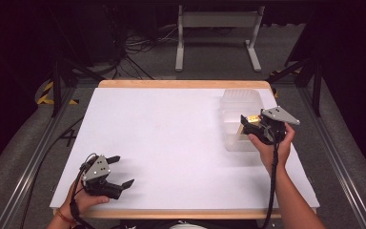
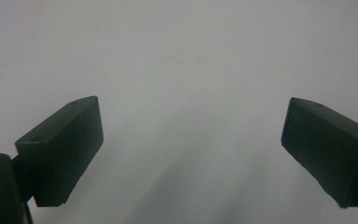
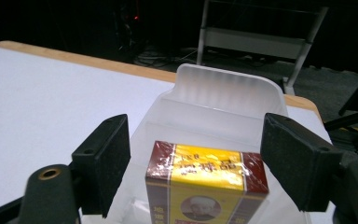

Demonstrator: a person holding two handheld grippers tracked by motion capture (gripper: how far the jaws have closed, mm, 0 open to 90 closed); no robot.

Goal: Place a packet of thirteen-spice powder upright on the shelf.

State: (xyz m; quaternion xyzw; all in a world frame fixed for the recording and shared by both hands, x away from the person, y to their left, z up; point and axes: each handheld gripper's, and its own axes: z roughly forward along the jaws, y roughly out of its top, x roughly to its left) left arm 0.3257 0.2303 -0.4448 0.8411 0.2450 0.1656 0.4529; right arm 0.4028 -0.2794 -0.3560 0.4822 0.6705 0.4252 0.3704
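High view: right tool (image 1: 253,125) sits over the clear plastic bin (image 1: 240,102) near the worktop's (image 1: 171,133) right edge, toward the far right corner. A yellow-and-maroon box (image 1: 252,119) shows as a small patch at the tool's tip, inside the bin's near end. Left tool (image 1: 118,172) is held near the near left corner, above bare white surface, well apart from the bin.

Right gripper view: adds what the high view cannot resolve. The box (image 3: 207,179) stands upright in the bin (image 3: 223,100), wrapped in clear film, yellow top band with maroon corners, printed characters and a small portrait on the front face. The 2 black jaws of the right tool (image 3: 196,158) flank the box, 1 on each side, with a visible gap between each pad and the box; half open, not gripping. The bin has a raised, rounded far wall and an inner divider beyond the box.

Left gripper view: left tool (image 2: 191,149) has jaws spread wide, nothing between them, plain white worktop (image 2: 177,56) beneath.
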